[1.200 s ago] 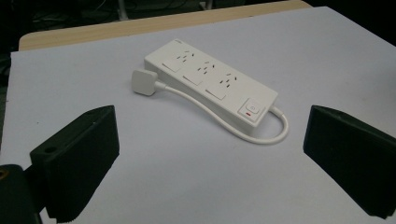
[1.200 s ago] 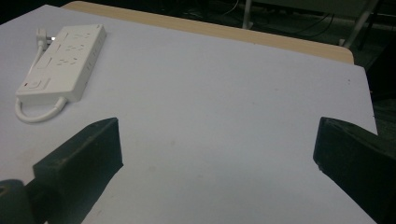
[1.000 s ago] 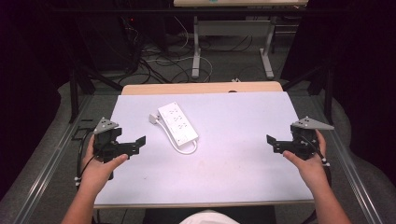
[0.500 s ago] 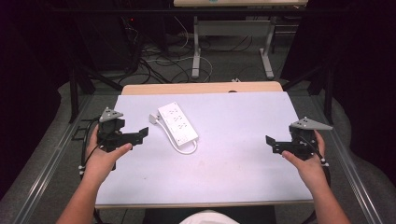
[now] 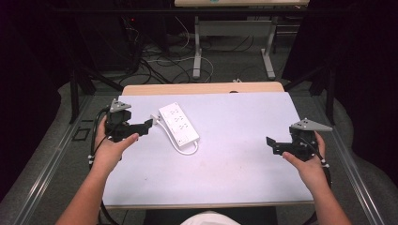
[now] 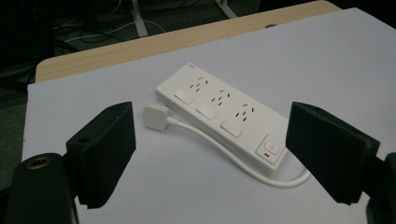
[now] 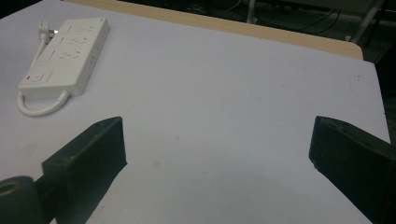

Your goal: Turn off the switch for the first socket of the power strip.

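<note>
A white power strip point(image 5: 179, 124) lies flat on the white table top point(image 5: 234, 178), left of centre, with its short cable looped round the near end and its plug point(image 5: 153, 118) beside its far left corner. My left gripper point(image 5: 146, 127) is open and hovers just left of the plug, pointing at it. In the left gripper view the power strip point(image 6: 224, 114) and plug point(image 6: 155, 115) lie just ahead, in the gap of the left gripper point(image 6: 215, 149). My right gripper point(image 5: 271, 143) is open over the table's right side, far from the strip. The right gripper point(image 7: 219, 154) holds nothing, and the power strip point(image 7: 65, 53) shows far left.
A strip of bare wood point(image 5: 202, 88) runs along the table's far edge. Beyond it, cables point(image 5: 164, 61) lie on the floor around the metal legs point(image 5: 197, 47) of another table. Metal rails point(image 5: 56, 154) flank both sides of the table.
My left gripper has moved forward and right, up to the plug end of the power strip. The right gripper has stayed almost still. The power strip has not moved.
</note>
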